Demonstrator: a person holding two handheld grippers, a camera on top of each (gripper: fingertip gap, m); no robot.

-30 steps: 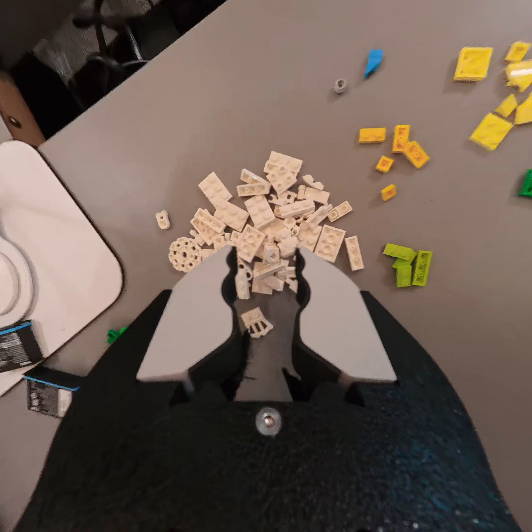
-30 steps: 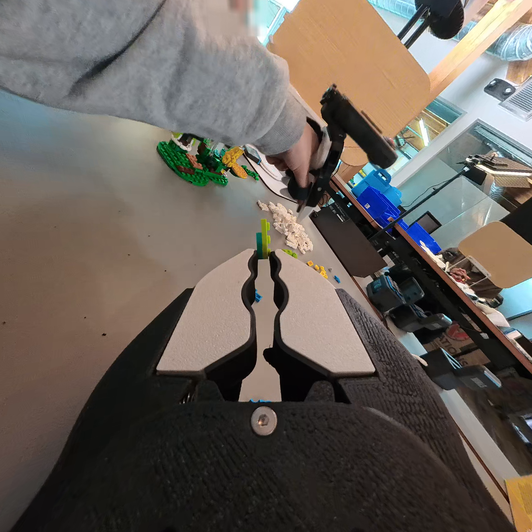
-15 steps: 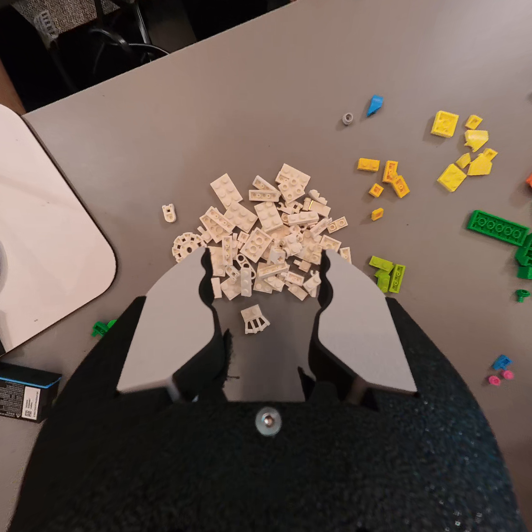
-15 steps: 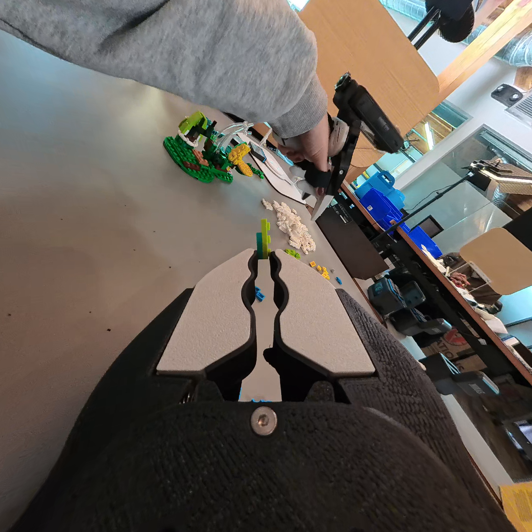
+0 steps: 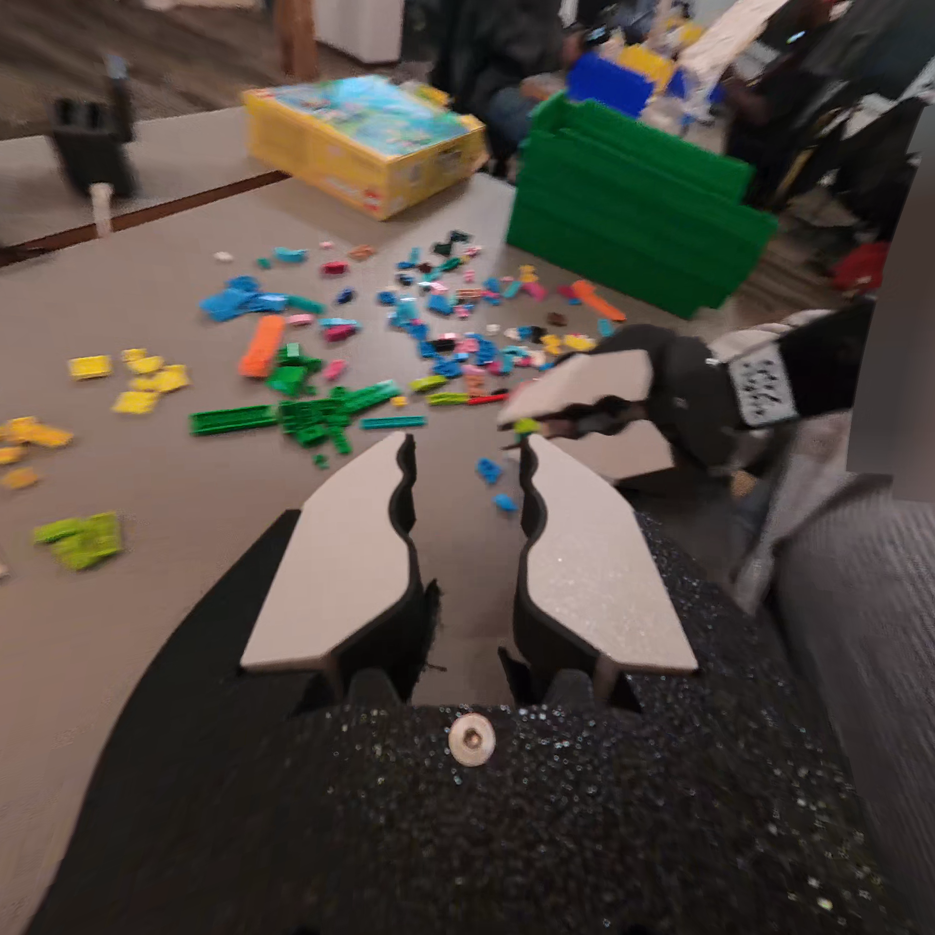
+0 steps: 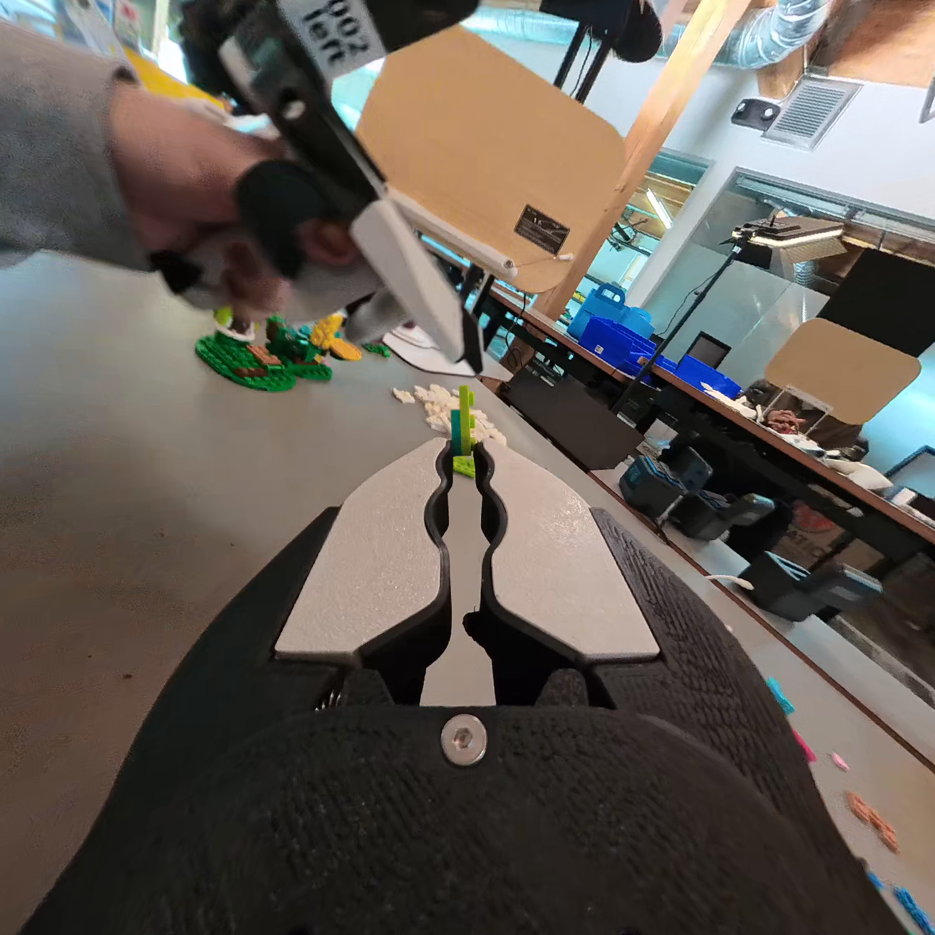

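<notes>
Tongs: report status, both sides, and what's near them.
Left tongs open, nothing between them, above the grey table. Right tongs shut on a lime-and-teal brick stack. Loose bricks scattered ahead; white pile behind the stack.

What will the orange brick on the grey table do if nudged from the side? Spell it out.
The orange brick looks long, flat-lying and blocky, so it would probably slide or pivot rather than roll or tip. It seems rigid moulded plastic, likely light. Green pieces crowd its near end, so a push that way would likely shove them along.
</notes>
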